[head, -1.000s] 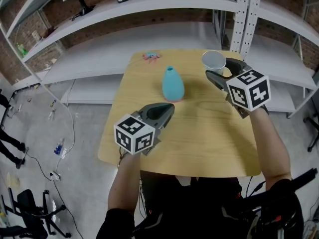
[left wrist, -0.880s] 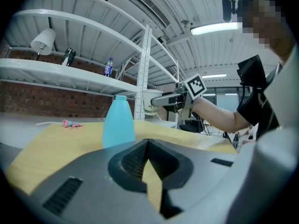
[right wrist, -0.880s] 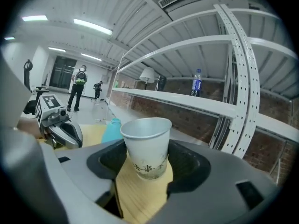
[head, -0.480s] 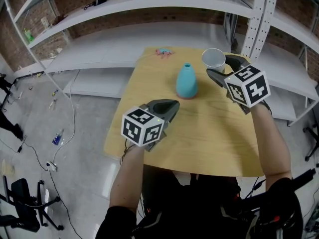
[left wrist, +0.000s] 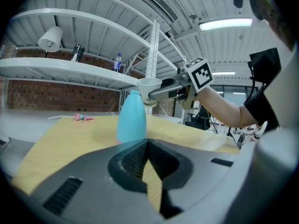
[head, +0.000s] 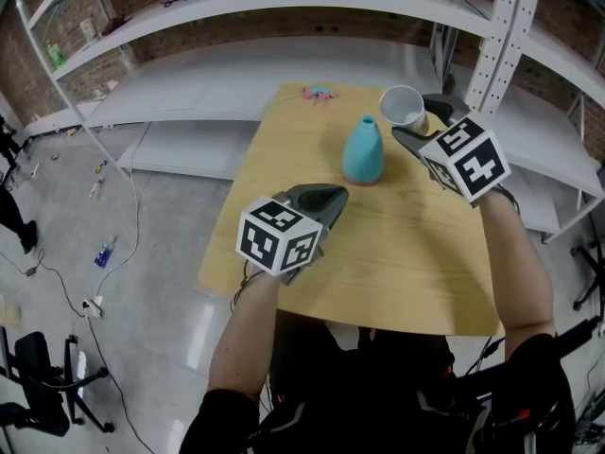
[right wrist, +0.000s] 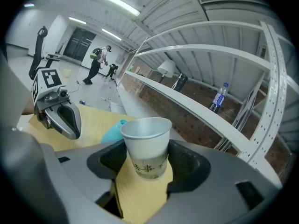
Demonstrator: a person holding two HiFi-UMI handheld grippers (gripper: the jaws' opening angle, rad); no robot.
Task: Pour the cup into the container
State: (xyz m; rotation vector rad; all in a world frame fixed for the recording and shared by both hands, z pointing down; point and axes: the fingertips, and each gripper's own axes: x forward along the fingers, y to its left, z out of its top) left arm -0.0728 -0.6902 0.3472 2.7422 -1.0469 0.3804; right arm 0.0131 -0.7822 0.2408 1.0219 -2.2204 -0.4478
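Note:
A teal narrow-necked container (head: 363, 149) stands upright on the far half of the wooden table (head: 397, 253). My right gripper (head: 413, 124) is shut on a white paper cup (head: 403, 108), held in the air just right of the container's mouth. In the right gripper view the cup (right wrist: 145, 146) sits upright between the jaws, with the container (right wrist: 111, 130) behind it to the left. My left gripper (head: 331, 196) hovers over the table in front of the container, jaws together and holding nothing. Seen from the left gripper view, the cup (left wrist: 149, 84) is level with the top of the container (left wrist: 131, 117).
A small pink thing (head: 317, 92) lies at the table's far edge. White metal shelves (head: 236, 64) curve behind the table, and a perforated post (head: 501, 36) rises at the right. Bare floor with cables (head: 104, 253) lies to the left.
My right gripper has carried the cup leftward, closer to the container's mouth. The left gripper has kept its place in front of the container.

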